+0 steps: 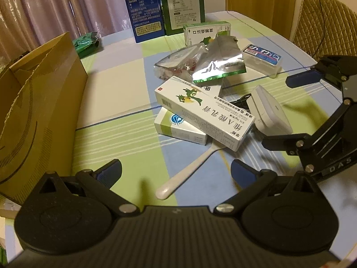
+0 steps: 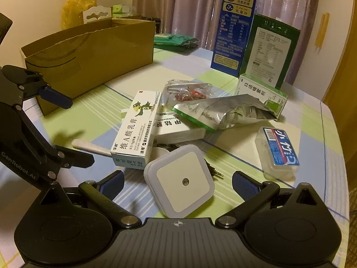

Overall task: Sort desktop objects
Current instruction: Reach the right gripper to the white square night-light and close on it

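blue-padded fingers [image 1: 111,170] spread wide, holding nothing

Bare tablecloth [image 1: 116,93] beside cardboard box [image 1: 40,116]

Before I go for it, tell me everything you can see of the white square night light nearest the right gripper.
The night light is a rounded white square of frosted-looking plastic with a cream centre panel and a small round sensor in its middle. It sits tilted, face up, its far side propped on a black cable, on the checked tablecloth. It lies just beyond the open right gripper, beside the long white medicine box, untouched.
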Tool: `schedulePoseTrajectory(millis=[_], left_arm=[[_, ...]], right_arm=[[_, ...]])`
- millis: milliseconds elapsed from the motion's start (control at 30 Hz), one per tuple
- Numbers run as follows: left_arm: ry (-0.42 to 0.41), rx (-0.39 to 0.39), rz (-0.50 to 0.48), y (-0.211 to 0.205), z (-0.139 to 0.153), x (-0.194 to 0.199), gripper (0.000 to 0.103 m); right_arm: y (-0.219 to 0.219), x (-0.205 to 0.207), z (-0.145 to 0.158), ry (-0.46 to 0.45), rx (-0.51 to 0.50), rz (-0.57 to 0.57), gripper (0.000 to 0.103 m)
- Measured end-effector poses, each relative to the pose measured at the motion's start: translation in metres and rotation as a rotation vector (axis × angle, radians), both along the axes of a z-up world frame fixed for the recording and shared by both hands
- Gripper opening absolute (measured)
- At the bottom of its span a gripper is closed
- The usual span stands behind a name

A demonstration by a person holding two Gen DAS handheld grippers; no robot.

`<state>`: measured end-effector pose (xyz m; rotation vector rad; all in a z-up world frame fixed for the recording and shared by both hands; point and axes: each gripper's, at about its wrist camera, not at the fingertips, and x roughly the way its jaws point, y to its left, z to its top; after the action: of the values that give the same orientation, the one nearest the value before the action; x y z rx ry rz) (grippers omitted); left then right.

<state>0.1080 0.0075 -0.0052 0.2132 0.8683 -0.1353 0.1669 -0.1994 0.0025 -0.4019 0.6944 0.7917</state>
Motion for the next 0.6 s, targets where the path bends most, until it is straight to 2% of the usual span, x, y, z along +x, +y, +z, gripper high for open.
schedulePoseTrajectory(millis=[233,267,300,333,600], left_arm=[[0.004,0.022,-0.021,-0.003,-0.002,0.000,0.102],[0.005,0.022,-0.023,-0.003,-0.002,0.000,0.102],[0.005,0.021,-0.027,-0.003,-0.002,0.000,0.102],[0.005,0.022,-0.029,-0.003,-0.002,0.000,0.102],[0.006,0.024,-0.033,-0.004,-0.002,0.000,0.102]], right_arm=[[0.002,0.007,-0.004,0.007,0.000,0.017,0.100],[0.002,0.008,-0.004,0.010,0.001,0.018,0.095],[0.002,0.009,-0.005,0.017,0.000,0.021,0.081],[0.003,0.011,-0.007,0.032,-0.008,0.020,0.076],[0.006,0.014,-0.014,0.038,-0.036,0.038,0.074]])
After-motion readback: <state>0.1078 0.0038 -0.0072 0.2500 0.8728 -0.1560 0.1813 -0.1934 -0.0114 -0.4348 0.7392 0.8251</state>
